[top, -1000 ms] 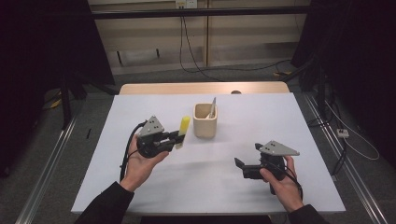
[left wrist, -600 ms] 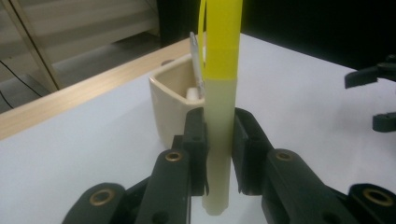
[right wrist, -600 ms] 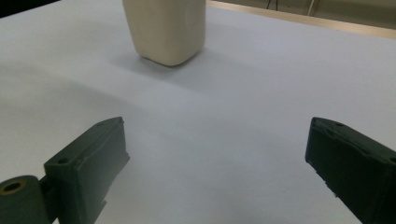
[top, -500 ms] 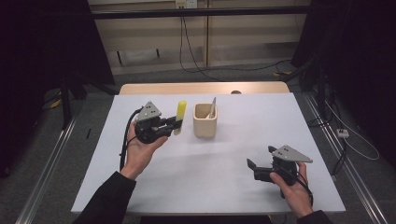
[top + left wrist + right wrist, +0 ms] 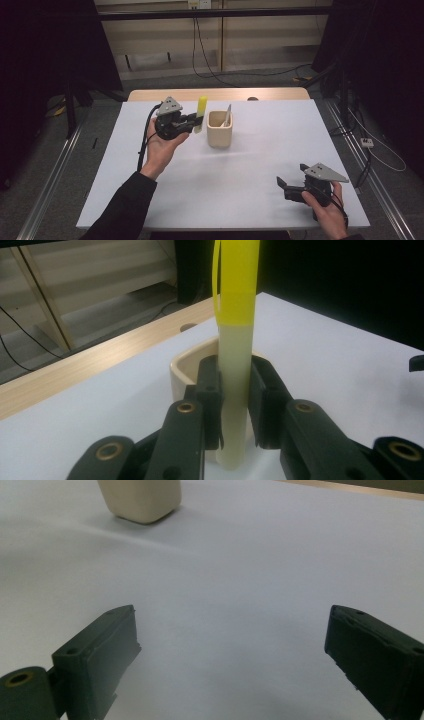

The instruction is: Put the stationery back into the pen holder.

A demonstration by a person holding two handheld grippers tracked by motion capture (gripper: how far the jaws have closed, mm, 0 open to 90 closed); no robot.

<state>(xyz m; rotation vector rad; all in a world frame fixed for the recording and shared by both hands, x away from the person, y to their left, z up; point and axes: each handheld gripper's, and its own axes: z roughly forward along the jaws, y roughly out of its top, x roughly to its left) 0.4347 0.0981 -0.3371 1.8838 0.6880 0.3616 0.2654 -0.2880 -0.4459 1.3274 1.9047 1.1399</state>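
Two grippers are out over the one white table. The left gripper, upper left of centre, is clamped on a single yellow-topped tube, held upright just beside the one beige cup, which has one thin utensil leaning inside. The right gripper, lower right, stands with jaws wide apart, holding nothing.
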